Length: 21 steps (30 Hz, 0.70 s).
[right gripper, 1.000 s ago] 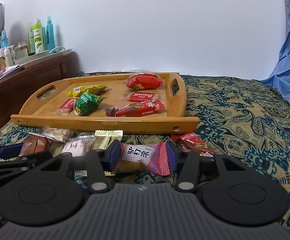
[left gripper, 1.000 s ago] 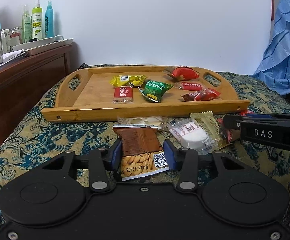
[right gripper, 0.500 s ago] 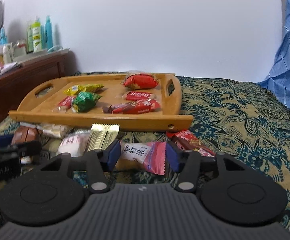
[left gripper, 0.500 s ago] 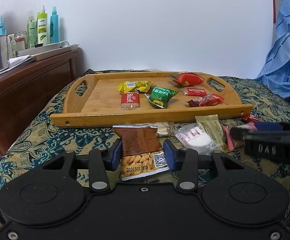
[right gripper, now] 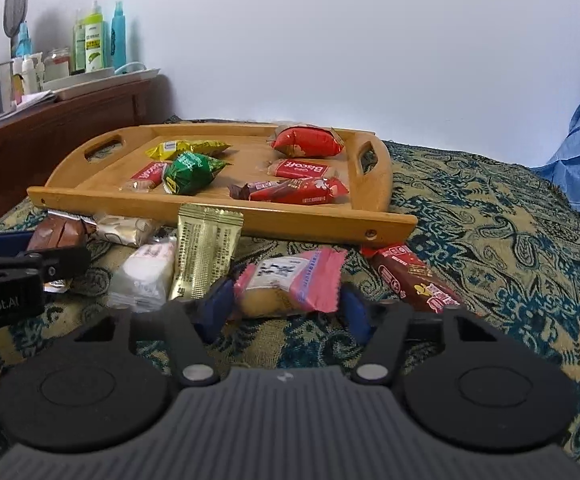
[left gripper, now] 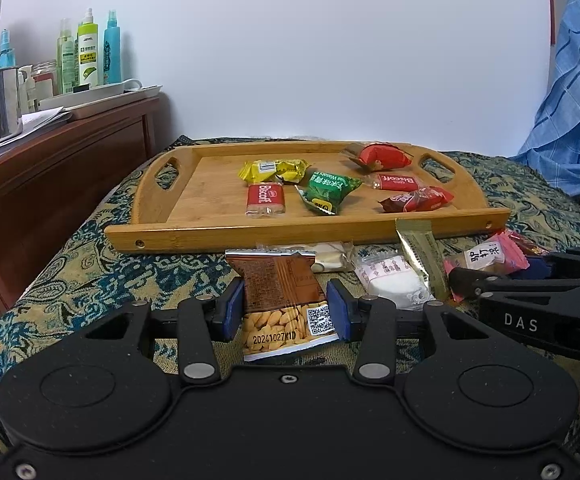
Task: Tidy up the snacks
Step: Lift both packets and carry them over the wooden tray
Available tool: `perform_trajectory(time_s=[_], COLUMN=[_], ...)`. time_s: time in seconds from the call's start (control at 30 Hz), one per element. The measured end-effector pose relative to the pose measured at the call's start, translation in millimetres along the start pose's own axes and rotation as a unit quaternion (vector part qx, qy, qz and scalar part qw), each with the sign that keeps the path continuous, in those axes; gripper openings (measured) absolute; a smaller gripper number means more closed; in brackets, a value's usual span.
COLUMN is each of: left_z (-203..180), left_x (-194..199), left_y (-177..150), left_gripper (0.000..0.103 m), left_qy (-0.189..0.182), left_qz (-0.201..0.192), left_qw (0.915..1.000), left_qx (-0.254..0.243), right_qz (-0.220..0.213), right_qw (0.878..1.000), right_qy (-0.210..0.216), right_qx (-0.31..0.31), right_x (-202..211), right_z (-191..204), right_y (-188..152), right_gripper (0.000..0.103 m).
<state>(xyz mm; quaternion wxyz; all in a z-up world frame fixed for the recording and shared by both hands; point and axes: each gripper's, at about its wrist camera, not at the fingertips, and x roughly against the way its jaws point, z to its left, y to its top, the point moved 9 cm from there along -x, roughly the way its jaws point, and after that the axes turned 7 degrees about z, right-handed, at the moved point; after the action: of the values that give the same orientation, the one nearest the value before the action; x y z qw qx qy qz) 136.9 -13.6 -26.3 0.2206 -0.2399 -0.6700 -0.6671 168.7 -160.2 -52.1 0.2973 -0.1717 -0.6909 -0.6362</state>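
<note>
My left gripper is shut on a brown peanut packet, held upright just above the bedspread in front of the wooden tray. A pink snack packet sits between the blue pads of my right gripper. Its jaws are closing and the pads touch the wrapper's sides. The left wrist view shows that pink packet at the right. Several wrapped snacks lie in the tray.
Loose on the patterned bedspread lie a white packet, a gold sachet, a clear packet and a red-brown bar. A dark wooden dresser with bottles stands at the left. Blue checked cloth hangs at the right.
The right gripper's pads stand a little wider around the pink packet than a second ago, and its view has rolled slightly. The left gripper keeps its hold on the peanut packet, unmoved.
</note>
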Motion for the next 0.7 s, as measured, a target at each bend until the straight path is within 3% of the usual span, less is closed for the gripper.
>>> perform_trajectory(time_s=[0.07, 0.43, 0.7], left_z=[0, 12, 30], left_x=[1, 9, 11], left_y=[1, 22, 45], left_gripper=[0.042, 0.042, 0.042], left_qy=[0.0, -0.011, 0.002], left_qz=[-0.001, -0.015, -0.023], left_qw=[1.0, 0.9996, 0.9991], left_qx=[0.0, 0.019, 0.035], right_qz=[-0.006, -0.038, -0.053], right_qw=[1.0, 0.999, 0.996], right_qy=[-0.003, 0.004, 0.021], right_qx=[0.003, -0.036, -0.062], right_x=[3, 19, 25], right_z=[0, -11, -17], right_y=[1, 17, 36], right_gripper=[0.043, 0.028, 0.027])
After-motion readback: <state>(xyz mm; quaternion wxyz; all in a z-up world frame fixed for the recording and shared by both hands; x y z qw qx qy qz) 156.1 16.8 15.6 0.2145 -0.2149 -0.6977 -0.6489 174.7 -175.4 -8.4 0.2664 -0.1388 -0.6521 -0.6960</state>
